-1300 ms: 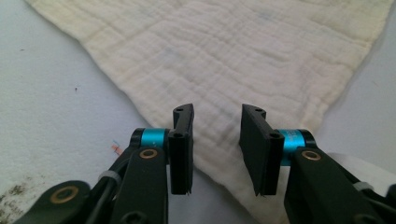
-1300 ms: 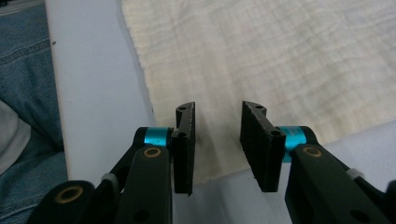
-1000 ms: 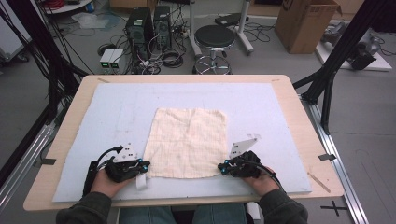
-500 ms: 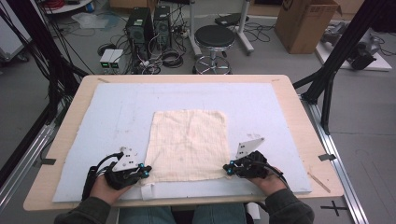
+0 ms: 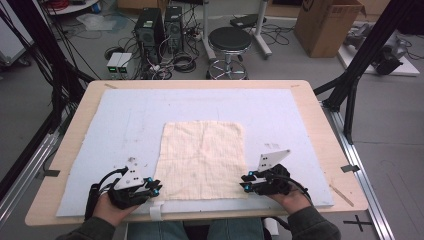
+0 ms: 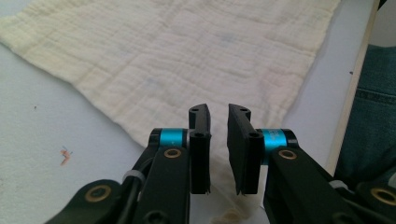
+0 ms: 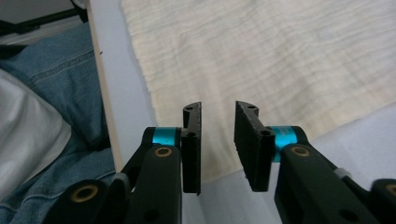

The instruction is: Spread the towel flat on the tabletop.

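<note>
Cloth (image 5: 202,159) is lying flat on the pale mat (image 5: 125,115), spread as a rough square at about 6 o'clock of the mat's centre, its near edge running just inside the mat's near edge.

Left gripper (image 5: 154,187) is sitting at the cloth's 7 o'clock corner, tips reaching that corner. Jaws have just been opening; they are now standing slightly apart with a narrow gap. In the left gripper view (image 6: 218,140) the cloth corner is lying under and beyond the tips, nothing pinched between the pads.

Right gripper (image 5: 246,181) is sitting at the cloth's 5 o'clock corner, tips at the cloth's right edge. Jaws have likewise just been opening and are standing apart, pressing on nothing; in the right gripper view (image 7: 218,140) the cloth edge is running beneath them.

Free room: bare mat is lying open at 9, 12 and 3 o'clock of the cloth. Table (image 5: 320,130) is showing a wooden margin around the mat. At 6 o'clock only a thin mat strip is separating cloth from table edge.
</note>
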`<action>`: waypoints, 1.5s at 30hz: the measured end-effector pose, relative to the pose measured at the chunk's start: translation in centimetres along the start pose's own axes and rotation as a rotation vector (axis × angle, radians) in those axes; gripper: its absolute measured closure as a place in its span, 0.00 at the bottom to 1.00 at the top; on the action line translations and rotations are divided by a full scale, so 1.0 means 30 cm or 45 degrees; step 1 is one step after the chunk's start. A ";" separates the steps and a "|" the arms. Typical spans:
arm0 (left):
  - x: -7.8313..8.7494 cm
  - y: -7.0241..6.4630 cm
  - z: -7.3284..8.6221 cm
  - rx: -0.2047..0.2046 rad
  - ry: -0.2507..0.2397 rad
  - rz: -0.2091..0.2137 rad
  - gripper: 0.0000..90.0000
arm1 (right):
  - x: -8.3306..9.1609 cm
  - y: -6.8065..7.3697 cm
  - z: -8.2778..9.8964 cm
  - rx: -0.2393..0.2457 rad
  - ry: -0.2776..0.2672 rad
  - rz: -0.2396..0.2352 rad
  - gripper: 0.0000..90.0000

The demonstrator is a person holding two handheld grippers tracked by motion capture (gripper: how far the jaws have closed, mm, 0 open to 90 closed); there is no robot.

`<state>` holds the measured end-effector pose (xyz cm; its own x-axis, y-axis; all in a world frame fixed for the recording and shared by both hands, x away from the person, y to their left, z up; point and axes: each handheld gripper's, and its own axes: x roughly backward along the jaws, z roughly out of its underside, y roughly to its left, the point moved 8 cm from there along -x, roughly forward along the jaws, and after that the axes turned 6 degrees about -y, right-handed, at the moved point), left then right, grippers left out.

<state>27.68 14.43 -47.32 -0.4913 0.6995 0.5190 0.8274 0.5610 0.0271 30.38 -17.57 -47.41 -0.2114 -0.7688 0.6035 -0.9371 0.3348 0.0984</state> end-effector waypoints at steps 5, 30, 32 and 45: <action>-0.007 0.037 -0.013 0.048 -0.037 -0.021 0.80 | 0.008 -0.034 -0.019 -0.039 -0.053 0.040 0.70; -0.024 0.138 -0.071 0.182 -0.144 -0.071 0.67 | 0.015 -0.144 -0.083 -0.137 -0.191 0.151 0.45; -0.023 0.141 -0.074 0.183 -0.147 -0.073 0.65 | 0.013 -0.147 -0.086 -0.143 -0.191 0.149 0.44; -0.025 0.158 -0.105 0.181 -0.126 -0.053 0.49 | -0.001 -0.171 -0.134 -0.147 -0.192 0.160 0.35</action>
<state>32.83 15.17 -44.89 -0.5545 0.7104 0.4334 0.7624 0.6424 -0.0775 36.32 -17.08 -44.75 -0.3717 -0.7868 0.4928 -0.8646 0.4867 0.1247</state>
